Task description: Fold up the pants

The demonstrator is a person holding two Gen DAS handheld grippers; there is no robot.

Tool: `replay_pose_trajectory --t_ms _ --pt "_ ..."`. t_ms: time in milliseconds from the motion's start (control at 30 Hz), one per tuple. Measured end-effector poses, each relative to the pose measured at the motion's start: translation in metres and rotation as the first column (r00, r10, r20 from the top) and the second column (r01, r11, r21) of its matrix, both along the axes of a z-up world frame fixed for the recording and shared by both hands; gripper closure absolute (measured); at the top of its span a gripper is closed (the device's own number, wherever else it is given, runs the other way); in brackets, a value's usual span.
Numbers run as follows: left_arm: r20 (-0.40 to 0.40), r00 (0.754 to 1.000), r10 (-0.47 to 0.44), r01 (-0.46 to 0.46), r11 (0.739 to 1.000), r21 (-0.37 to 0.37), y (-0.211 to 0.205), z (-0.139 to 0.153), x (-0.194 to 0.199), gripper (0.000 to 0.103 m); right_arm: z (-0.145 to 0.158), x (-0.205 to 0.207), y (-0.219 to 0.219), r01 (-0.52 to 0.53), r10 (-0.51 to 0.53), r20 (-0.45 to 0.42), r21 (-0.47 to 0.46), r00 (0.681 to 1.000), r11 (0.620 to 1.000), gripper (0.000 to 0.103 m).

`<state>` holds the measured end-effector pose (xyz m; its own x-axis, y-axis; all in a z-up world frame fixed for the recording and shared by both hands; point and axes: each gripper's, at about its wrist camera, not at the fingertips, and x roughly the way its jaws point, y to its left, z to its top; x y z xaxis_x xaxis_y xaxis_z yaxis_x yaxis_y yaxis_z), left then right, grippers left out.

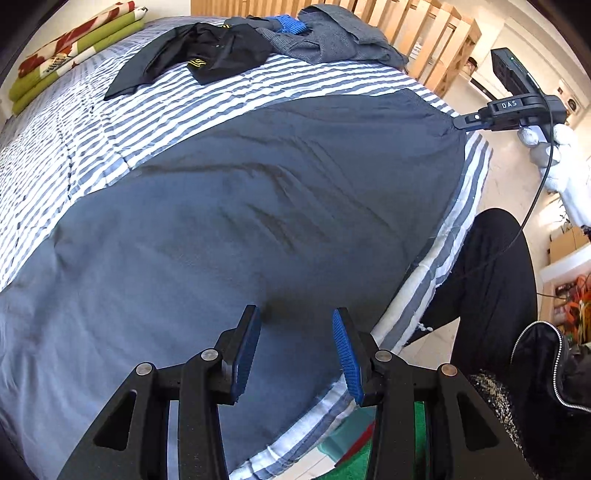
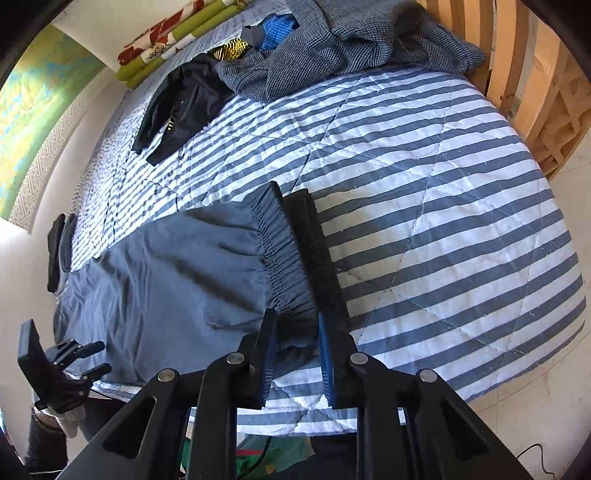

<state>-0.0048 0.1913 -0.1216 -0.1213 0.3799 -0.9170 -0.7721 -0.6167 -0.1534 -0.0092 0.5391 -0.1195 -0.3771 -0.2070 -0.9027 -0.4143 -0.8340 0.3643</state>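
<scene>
From the left wrist view, the grey-blue pants (image 1: 258,206) lie spread flat across the striped quilt (image 1: 92,147) on the bed, reaching close to its near edge. The left claw (image 1: 295,350) hangs just above the cloth near that edge, its blue pads (image 1: 245,354) standing moderately apart with nothing between them; the pants lie under and ahead of it. At the far right corner of the pants the right claw (image 1: 458,123) meets the fabric, held by a white-gloved hand (image 1: 557,158). Farther back on the bed lie a black garment (image 1: 199,55), a grey tweed garment (image 1: 332,37) and a bit of blue cloth (image 1: 291,24), with folded green floral bedding (image 1: 74,48) at the back left.

From the right wrist view, the pants' gathered elastic waistband (image 2: 277,254) runs straight down into the right claw (image 2: 297,354). Its jaws stand narrow, and the near end of the waistband sits between the blue pads (image 2: 327,362); whether they actually pinch it I cannot tell. The rest of the pants stretches away to the left, where the left claw (image 2: 94,358) shows open over the fabric's near edge. The striped quilt lies bare to the right, and wooden slats (image 2: 535,92) stand beyond the bed.
</scene>
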Motion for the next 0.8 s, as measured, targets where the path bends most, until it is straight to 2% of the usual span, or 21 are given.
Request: replay_pose_trajectory --t_ms 133,167,233,300,500,567,667,733,800 --pt "0.014 1.0 0.011 -0.011 1.0 -0.003 0.0 -0.002 0.0 0.059 -0.01 -0.003 -0.005 -0.06 0.059 0.023 0.034 0.998 0.998 0.079" --pt "0.013 1.0 0.009 -0.009 1.0 -0.001 0.0 -0.001 0.001 0.059 -0.015 -0.006 -0.004 -0.058 0.057 0.037 0.024 0.998 0.998 0.077" --pt "0.005 1.0 0.003 -0.003 1.0 -0.003 -0.001 0.001 0.002 0.059 -0.019 -0.009 0.004 -0.036 0.036 0.011 0.001 0.999 0.999 0.068" --pt "0.002 1.0 0.005 -0.005 1.0 -0.006 -0.001 0.002 0.002 0.059 -0.022 -0.011 0.015 -0.005 0.004 -0.008 -0.021 1.0 1.0 0.064" --pt "0.01 0.999 0.04 -0.04 0.999 0.001 -0.008 0.001 -0.005 0.059 -0.046 -0.024 0.028 -0.024 0.029 0.035 -0.13 0.999 0.991 0.063" --pt "0.012 0.999 0.046 -0.046 0.999 -0.005 -0.011 -0.001 -0.007 0.059 -0.046 -0.026 0.021 -0.055 0.059 0.034 -0.112 0.998 0.992 0.063" --pt "0.021 0.998 0.061 -0.061 0.998 -0.006 -0.015 -0.004 -0.01 0.059 -0.042 -0.027 0.006 -0.107 0.108 0.048 -0.014 0.993 0.994 0.063" --pt "0.03 0.997 0.078 -0.078 0.997 0.007 -0.019 -0.004 -0.014 0.059 -0.04 -0.029 -0.005 -0.14 0.136 0.069 0.059 0.988 0.988 0.07" --pt "0.028 0.995 0.097 -0.098 0.995 0.016 -0.024 -0.003 -0.017 0.059 -0.039 -0.029 -0.013 -0.16 0.153 0.082 0.093 0.985 0.983 0.077"
